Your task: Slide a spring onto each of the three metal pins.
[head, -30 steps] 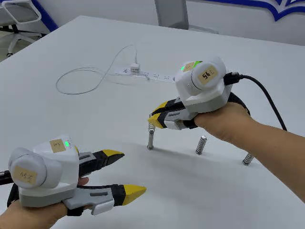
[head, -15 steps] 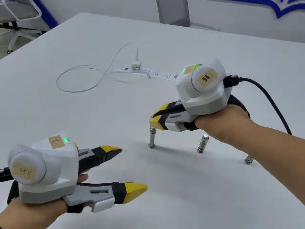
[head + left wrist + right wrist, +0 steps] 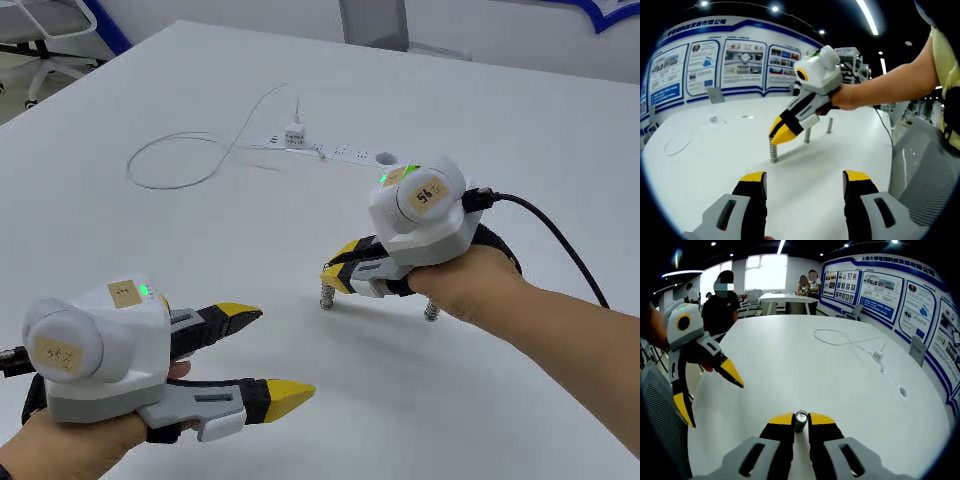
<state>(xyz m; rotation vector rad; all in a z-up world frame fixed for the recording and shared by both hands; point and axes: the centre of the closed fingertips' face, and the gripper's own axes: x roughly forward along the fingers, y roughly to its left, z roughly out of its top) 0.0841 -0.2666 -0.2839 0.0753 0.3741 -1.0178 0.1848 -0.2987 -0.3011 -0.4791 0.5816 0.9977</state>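
Pinching the top of a spring (image 3: 801,421) on its upright pin (image 3: 327,303), the right gripper (image 3: 332,277) has its jaws nearly together. Left of that pin the left gripper (image 3: 280,352) hovers spread wide, empty, over the white table (image 3: 150,240); a power strip (image 3: 340,153) lies beyond the pin.

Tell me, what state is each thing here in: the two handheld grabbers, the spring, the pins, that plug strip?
Front pin: upright, spring on it.
Right gripper: shut on the spring.
Left gripper: open, empty.
Other two pins: standing upright.
Power strip: charger plugged in.
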